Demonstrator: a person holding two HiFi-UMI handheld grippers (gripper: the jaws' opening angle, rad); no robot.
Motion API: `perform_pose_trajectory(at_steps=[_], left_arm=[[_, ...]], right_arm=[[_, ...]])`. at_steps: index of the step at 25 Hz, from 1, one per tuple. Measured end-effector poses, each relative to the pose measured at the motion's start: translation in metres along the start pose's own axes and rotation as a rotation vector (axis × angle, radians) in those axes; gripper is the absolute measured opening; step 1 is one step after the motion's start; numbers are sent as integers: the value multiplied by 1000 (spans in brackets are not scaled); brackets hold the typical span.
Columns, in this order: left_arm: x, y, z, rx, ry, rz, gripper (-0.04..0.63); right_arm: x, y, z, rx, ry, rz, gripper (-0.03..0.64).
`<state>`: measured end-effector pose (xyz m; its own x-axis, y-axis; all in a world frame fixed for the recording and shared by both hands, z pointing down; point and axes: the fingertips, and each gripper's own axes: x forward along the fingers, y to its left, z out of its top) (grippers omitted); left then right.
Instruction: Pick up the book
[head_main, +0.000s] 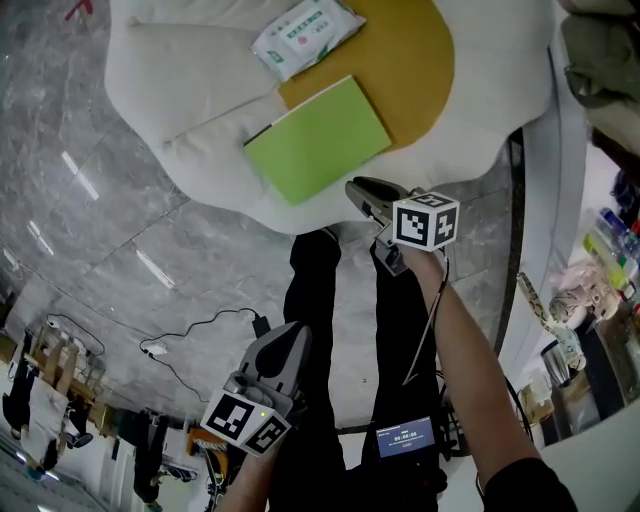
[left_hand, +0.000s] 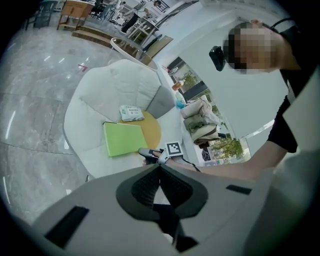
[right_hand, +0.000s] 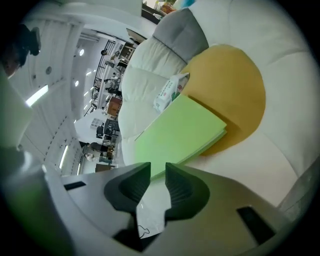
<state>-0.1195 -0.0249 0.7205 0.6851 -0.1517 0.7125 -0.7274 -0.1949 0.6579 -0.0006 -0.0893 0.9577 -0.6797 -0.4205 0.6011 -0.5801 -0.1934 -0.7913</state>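
The green book (head_main: 318, 139) lies flat on a white egg-shaped seat (head_main: 170, 90), partly over its round yellow centre (head_main: 415, 60). My right gripper (head_main: 353, 189) hovers just off the seat's front edge, its tips pointing at the book's near corner. In the right gripper view the book (right_hand: 182, 130) fills the space just beyond the right gripper (right_hand: 157, 171), whose jaws stand a little apart with nothing between them. My left gripper (head_main: 294, 338) hangs lower, well back from the seat over the floor. In the left gripper view the left gripper (left_hand: 160, 167) is shut and empty, with the book (left_hand: 121, 138) far ahead.
A white and green pack of wipes (head_main: 305, 35) lies on the seat beyond the book. A grey cushion (right_hand: 180, 32) leans at the seat's back. Grey marble floor surrounds the seat, with a black cable (head_main: 195, 328) on it. The person's dark legs (head_main: 312, 290) stand below the seat.
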Motion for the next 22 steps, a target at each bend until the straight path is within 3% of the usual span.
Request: perform_pose_trajectory(at_steps=[5,13,22], left_arm=[[0,12,-6,-9,8,11,14],[9,20,-7,5,4,3,14],[30,24,5,36,-14,-10,14]], right_arm=[[16,-18,-5,75,-27,-9,180],[33,-29,-8,232,-117,28,263],[45,-35,4,398,-263,98,290]])
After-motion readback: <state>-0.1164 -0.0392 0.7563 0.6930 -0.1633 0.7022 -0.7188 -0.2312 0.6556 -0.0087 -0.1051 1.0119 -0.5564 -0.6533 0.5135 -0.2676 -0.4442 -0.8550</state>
